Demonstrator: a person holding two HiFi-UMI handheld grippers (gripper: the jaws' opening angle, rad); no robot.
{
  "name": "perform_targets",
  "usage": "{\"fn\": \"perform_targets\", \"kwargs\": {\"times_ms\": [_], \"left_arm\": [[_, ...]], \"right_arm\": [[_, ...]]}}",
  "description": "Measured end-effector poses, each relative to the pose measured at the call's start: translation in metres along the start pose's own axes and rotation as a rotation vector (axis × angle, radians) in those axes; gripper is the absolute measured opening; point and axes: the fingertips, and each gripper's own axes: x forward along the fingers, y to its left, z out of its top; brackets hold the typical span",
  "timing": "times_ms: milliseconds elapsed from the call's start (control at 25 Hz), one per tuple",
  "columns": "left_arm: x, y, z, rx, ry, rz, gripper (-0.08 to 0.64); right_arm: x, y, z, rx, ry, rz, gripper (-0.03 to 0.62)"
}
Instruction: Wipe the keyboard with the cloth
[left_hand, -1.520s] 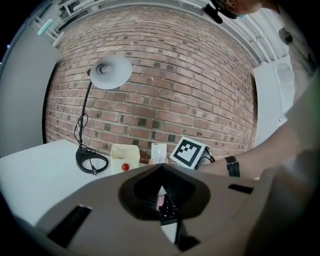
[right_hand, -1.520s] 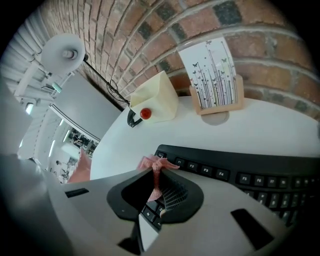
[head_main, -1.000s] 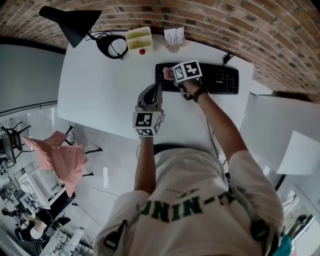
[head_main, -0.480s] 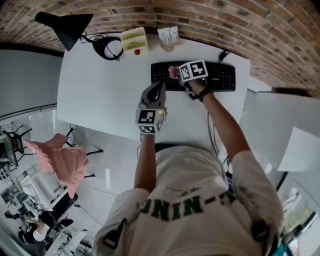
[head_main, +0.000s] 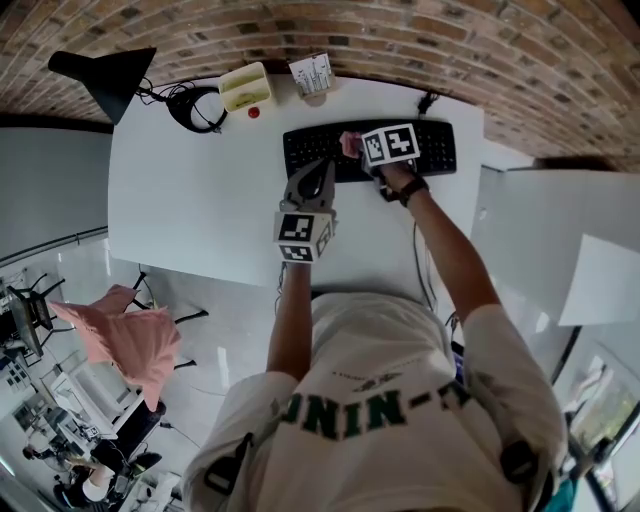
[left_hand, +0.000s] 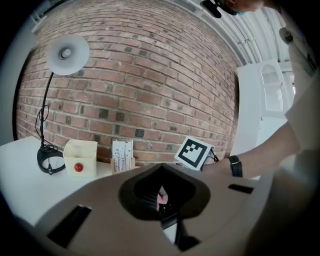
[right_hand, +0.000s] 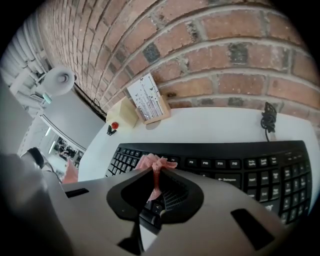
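Observation:
A black keyboard (head_main: 400, 150) lies at the far side of the white table (head_main: 190, 190). My right gripper (head_main: 357, 150) is over the keyboard's left half, shut on a small pink cloth (head_main: 349, 143). In the right gripper view the cloth (right_hand: 151, 163) bunches out past the gripper (right_hand: 155, 172) and hangs down onto the keys (right_hand: 240, 165). My left gripper (head_main: 321, 166) is shut and holds nothing. It points at the keyboard's near edge, just left of the right one. In the left gripper view this gripper (left_hand: 162, 167) faces the right gripper's marker cube (left_hand: 194, 152).
Along the back edge stand a black desk lamp (head_main: 100, 72), a coiled black cable (head_main: 197, 107), a pale yellow box (head_main: 245, 86) with a red ball (head_main: 254, 112) beside it, and a card holder (head_main: 313, 74). A white cabinet (head_main: 560, 240) flanks the table's right side.
The right gripper has slid the cloth to the right along the keyboard, away from its left end. The left gripper drifted the same way, still shut. The head view shifted a little.

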Motion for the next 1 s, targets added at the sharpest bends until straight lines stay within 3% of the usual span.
{"fn": "perform_targets", "kwargs": {"times_ms": [680,1000], "left_arm": [[0.037,-0.046,-0.001,0.012,0.016,-0.107,0.003],[0.052,-0.063,0.000,0.016,0.031,-0.144,0.003]], "right_arm": [[-0.056,-0.096,-0.017,0.060,-0.044,-0.137,0.034],[-0.076,-0.127,-0.019,0.081,-0.078,-0.143,0.034]]}}
